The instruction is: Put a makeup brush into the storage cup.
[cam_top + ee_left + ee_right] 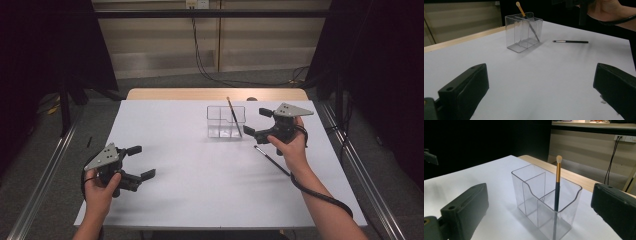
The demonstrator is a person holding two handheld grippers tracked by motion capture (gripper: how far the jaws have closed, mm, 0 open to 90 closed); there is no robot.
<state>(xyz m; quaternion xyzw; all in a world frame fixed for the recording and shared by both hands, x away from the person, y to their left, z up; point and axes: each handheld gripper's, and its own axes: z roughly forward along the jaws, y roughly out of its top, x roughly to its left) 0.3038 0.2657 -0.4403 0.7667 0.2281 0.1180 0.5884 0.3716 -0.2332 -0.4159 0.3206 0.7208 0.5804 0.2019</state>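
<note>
the work in hand looks like gathering brushes into the clear organizer (226,121), which stands toward the far edge of the desk (200,175), right of its middle. one gold-handled brush (233,115) already leans in its right-hand compartment, bristle tip up. the second, a black brush (271,159), lies flat on the desk just nearer than the organizer and toward the right edge, its long axis running diagonally from far-left to near-right, pale tip toward the organizer. the right gripper (257,122) hovers beside the organizer, jaws apart and empty, with the black brush just below the hand, so this hand is much the nearer. the left gripper (141,161) waits near the near-left corner, jaws also apart, well away. count: two brushes, one organizer with three compartments, two grippers.
</note>
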